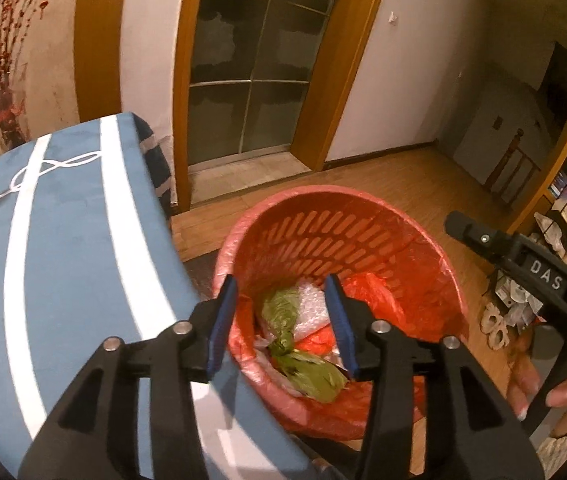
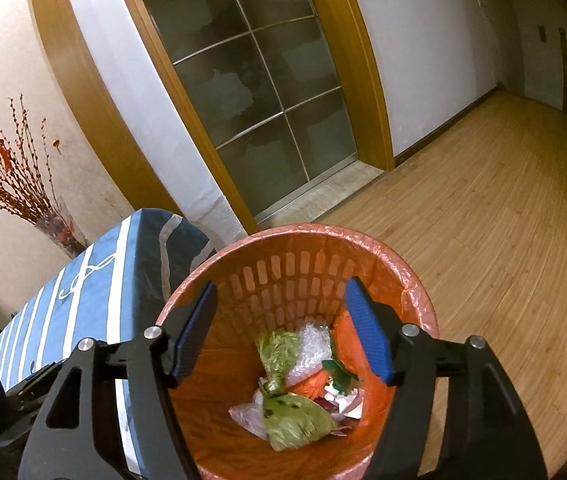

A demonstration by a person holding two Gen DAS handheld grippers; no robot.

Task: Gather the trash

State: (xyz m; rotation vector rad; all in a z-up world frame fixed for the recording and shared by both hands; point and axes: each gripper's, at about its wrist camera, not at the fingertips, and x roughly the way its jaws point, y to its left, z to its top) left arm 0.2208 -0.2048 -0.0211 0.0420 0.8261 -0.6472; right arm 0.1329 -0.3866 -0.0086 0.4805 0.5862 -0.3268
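We have both claws over the bin (image 2: pixel 303 240), and both stand apart with nothing between their pads. The left claw (image 1: pixel 283 324) hangs above the bin's near-left side, close to the striped tabletop (image 1: pixel 63 220); the right claw (image 2: pixel 283 332) sits squarely over the opening. The trash (image 2: pixel 295 396) lies at the bottom of the red liner (image 2: pixel 415 292): a green wrapper, clear plastic, some paper scraps. We judge this to be the drop, apparently done, since nothing hangs from either claw.

To finish it well, we should check that no scrap clings to the blue pads (image 2: pixel 367 332) before we pull away. We should lift straight up and clear of the rim, since the liner is loose and a finger caught in it could drag the bin over. The left claw wants extra care, as it has the tabletop edge just beside it. Then we look for more litter; some pale scraps (image 1: pixel 519 300) show on the floor to the right in the left view, though we cannot tell what they are.
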